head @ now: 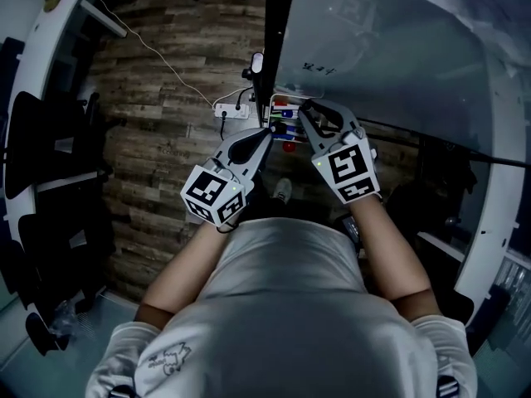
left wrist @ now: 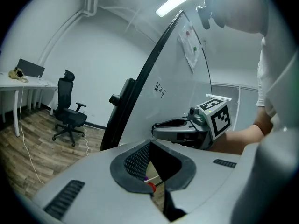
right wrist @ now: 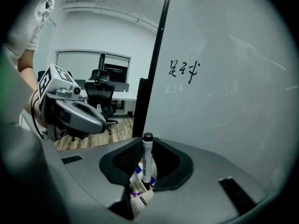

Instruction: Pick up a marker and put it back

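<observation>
The right gripper's (right wrist: 142, 185) jaws are closed on a marker (right wrist: 147, 164), which stands upright between them, black cap on top, at the lower centre of the right gripper view. Just beneath it lie other markers with blue and purple parts. The left gripper's (left wrist: 152, 188) jaws are drawn together with nothing held. In the head view both grippers hover at the marker tray (head: 280, 116), mid-frame at the foot of the whiteboard (right wrist: 224, 78), which bears handwriting (right wrist: 183, 70). An office chair (left wrist: 69, 108) stands at the left.
</observation>
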The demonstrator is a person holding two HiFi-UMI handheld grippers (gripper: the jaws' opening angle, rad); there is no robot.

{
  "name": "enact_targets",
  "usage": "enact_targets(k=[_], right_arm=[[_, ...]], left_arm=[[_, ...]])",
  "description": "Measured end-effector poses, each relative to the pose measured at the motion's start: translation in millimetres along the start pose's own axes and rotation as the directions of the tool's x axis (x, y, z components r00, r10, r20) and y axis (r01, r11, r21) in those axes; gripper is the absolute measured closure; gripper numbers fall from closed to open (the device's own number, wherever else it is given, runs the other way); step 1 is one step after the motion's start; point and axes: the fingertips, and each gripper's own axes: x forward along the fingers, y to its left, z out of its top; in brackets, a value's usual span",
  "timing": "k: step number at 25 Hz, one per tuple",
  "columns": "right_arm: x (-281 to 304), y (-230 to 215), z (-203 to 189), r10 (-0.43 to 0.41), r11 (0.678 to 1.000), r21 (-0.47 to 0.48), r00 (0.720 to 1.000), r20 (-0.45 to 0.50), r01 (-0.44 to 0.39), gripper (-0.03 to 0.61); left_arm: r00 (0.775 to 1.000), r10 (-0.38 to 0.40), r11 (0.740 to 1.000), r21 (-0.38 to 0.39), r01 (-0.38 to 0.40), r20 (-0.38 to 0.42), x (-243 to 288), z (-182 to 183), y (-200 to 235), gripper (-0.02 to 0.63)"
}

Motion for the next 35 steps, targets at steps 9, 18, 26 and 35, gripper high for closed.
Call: enact_targets(k=[9, 18, 26, 35], right_arm=[[-17, -5, 12, -0.011, 1.000, 0.017, 0.999, 0.051, 0.010, 0.505], [-39, -7, 30, -0.020, 1.000, 0.004, 0.994, 0.104, 0.019, 0.505], [-69, 0, 36, -0.025, 0.999, 0.028, 0.988, 0.153, 0.020, 0.505], [-96, 16, 35, -0.018, 0.990, 0.142, 0.977, 0.214, -0.012, 0.505]], left_arm=[[1.000, -0.007, 1.000, 0.029, 0.006, 0.021, 4, 14, -14, 0.609], [0.999, -0.013, 0.998, 0.063, 0.010, 0.046, 4, 27, -34, 0.609], [0.997, -0.015, 0.994, 0.113, 0.007, 0.070, -2, 39, -56, 0.609], [0.997, -0.012, 0.990, 0.143, 0.000, 0.082, -22, 43, -73, 0.609]])
